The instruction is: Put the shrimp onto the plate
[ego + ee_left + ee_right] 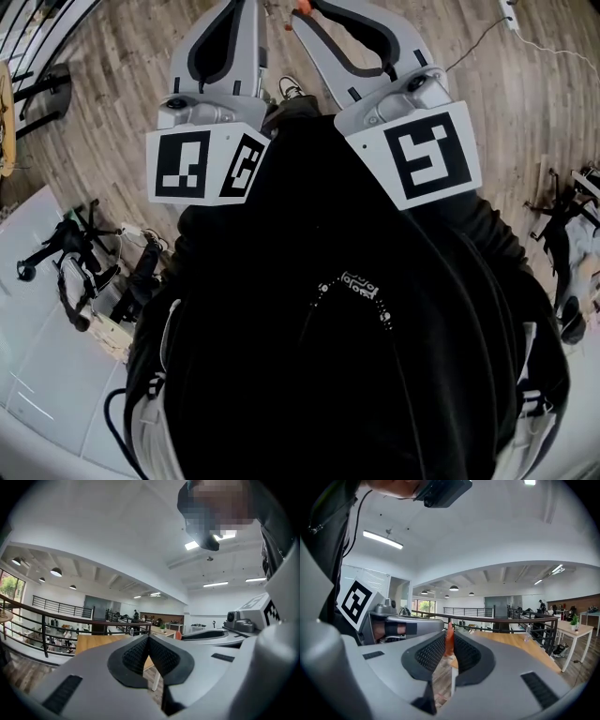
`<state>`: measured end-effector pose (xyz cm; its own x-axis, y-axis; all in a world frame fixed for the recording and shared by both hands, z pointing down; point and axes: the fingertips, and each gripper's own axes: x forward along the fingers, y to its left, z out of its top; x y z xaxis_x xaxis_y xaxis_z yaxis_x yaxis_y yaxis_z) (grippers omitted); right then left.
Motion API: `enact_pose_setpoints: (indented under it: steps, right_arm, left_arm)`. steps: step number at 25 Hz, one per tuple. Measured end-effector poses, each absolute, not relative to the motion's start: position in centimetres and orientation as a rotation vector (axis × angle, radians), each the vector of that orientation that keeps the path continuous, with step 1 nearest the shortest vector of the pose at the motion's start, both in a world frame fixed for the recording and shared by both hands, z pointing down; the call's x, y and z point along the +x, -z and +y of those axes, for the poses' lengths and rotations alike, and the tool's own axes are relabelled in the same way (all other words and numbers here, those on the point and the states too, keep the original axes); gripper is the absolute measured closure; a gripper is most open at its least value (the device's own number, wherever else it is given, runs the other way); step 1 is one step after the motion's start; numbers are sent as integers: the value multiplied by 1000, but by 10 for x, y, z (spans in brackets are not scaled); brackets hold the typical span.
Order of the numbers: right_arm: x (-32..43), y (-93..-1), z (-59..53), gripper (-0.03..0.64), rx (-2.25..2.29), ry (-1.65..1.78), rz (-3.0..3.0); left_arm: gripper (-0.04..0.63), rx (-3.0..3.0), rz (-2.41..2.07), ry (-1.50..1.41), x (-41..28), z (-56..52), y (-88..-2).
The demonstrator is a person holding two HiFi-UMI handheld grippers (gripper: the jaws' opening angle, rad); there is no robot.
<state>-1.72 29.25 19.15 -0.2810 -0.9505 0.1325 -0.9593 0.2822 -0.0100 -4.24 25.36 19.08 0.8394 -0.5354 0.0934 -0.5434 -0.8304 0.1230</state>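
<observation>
The right gripper's (449,638) black ribbed fingers (431,652) are clamped on the orange shrimp (449,640), which stands upright between the pads with its tip poking above them. The left gripper's (148,637) fingers (135,654) meet at the tips with nothing between them.

Both grippers point roughly level, side by side and near each other. In the right gripper view the left one shows just to the left. Beyond the fingers of both lies a wooden surface (520,644) on a white leg, and past it a dark railing (497,619) and an open room with ceiling lamps.

In the head view each gripper carries its marker cube (427,155) above the person's black sweatshirt (347,356), with plank flooring (112,103) below.
</observation>
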Motion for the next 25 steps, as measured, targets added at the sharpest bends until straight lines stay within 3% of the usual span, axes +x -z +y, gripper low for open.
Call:
enact_pose_setpoints:
  steps: [16, 25]
  right_arm:
    - [-107, -213, 135, 548, 1689, -180, -2355]
    - [-132, -214, 119, 548, 1596, -165, -2349]
  left_arm:
    - [591, 2723, -837, 15, -129, 89, -209]
    - [591, 2667, -885, 82, -150, 68, -211]
